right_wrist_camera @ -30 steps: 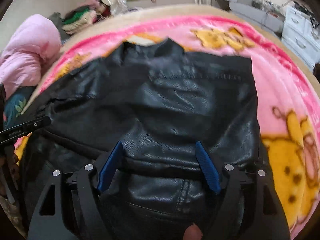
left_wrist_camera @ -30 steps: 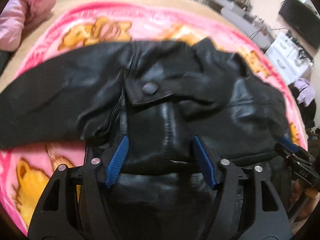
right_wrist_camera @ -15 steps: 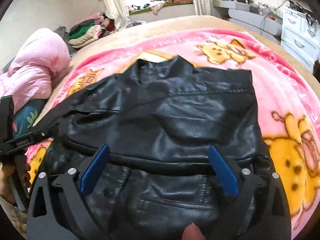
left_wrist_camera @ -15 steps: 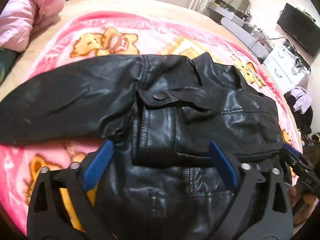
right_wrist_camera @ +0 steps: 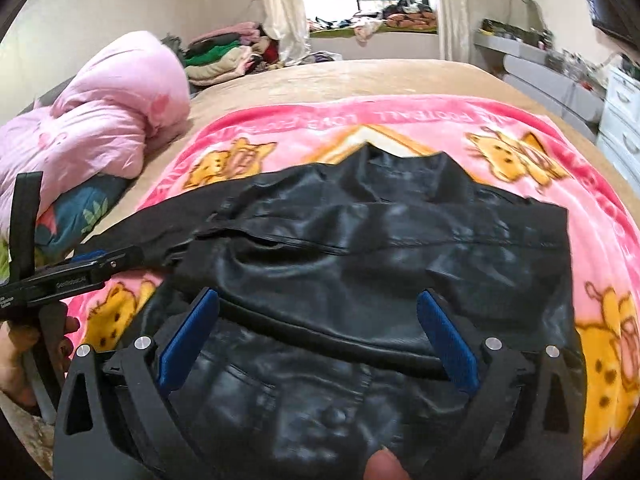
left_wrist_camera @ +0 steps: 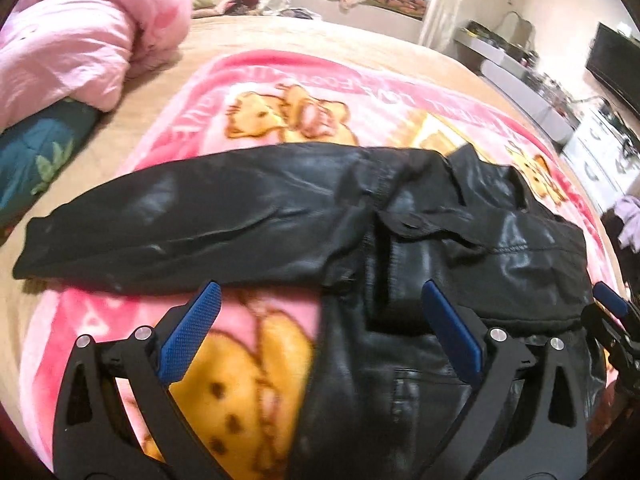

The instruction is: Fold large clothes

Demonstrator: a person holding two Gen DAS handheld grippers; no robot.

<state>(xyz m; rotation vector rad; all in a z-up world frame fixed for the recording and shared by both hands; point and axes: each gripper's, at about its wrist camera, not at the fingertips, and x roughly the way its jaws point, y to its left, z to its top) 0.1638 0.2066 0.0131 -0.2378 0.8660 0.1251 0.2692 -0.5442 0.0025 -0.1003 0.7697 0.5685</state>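
Item: black leather jacket (left_wrist_camera: 460, 240), on pink cartoon blanket (left_wrist_camera: 256, 380) across bed. Likely heavy, supple, slick; creases spring back. Best hold: outstretched sleeve (left_wrist_camera: 168, 216) cuff, or hem. Glossy, lower part folded up, collar far side. Left gripper (left_wrist_camera: 320, 332), right gripper (right_wrist_camera: 316, 336): jaws spread wide, nothing pinched.

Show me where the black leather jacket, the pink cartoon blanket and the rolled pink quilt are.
black leather jacket (right_wrist_camera: 400, 264): right wrist view, on its folded body panel.
pink cartoon blanket (left_wrist_camera: 248, 384): left wrist view, on a yellow cartoon figure.
rolled pink quilt (left_wrist_camera: 80, 36): left wrist view, on its bulging top.
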